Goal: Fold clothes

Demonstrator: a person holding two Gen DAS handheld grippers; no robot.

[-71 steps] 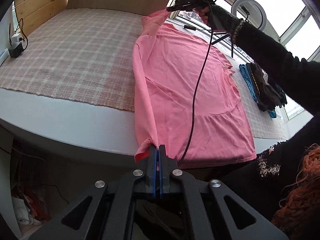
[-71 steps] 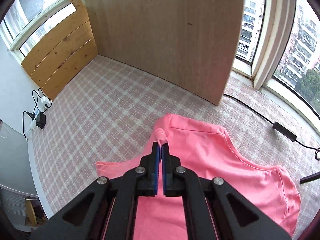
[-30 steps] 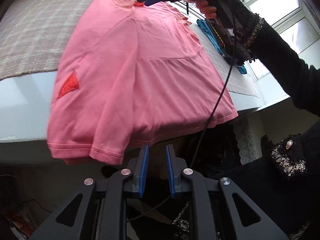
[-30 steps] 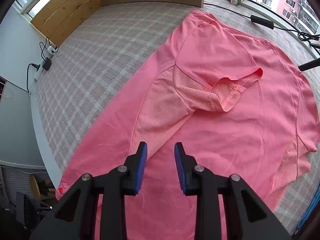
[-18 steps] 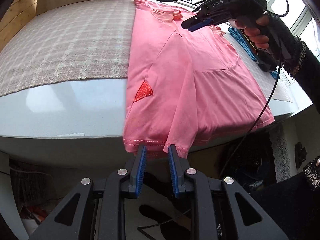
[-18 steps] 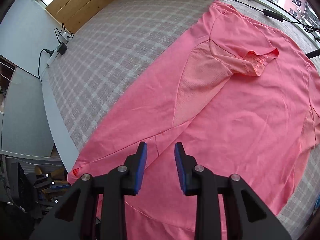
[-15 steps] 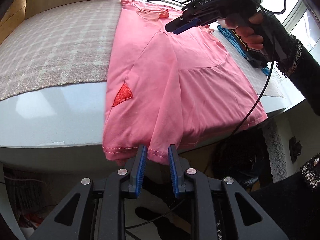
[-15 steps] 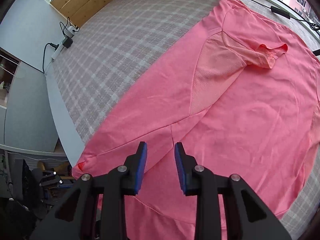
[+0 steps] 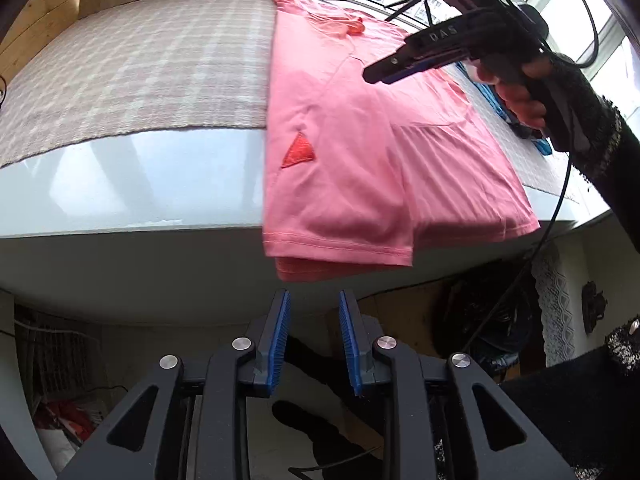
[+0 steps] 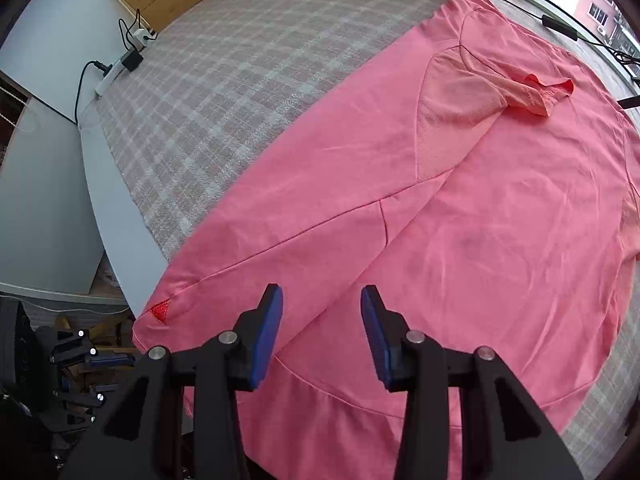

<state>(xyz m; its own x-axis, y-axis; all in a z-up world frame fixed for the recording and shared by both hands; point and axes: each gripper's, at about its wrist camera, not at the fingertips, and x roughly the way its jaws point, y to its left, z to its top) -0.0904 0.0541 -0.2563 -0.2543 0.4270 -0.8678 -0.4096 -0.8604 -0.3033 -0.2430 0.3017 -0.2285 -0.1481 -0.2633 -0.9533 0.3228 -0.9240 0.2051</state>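
The pink short-sleeved T-shirt [image 10: 460, 216] lies flat on the checked beige woven cloth [image 10: 240, 60] that covers the white table [image 9: 132, 184], with its left side and sleeve folded in over the body, so the first lengthwise fold looks done; its hem hangs a little over the near table edge. The left gripper [image 9: 314, 340] points down just below that hem, its blue pads narrowly apart and empty. The right gripper [image 10: 322, 332] hangs steeply over the middle of the shirt; its jaws are opening and nothing is between them, probably free for the other side
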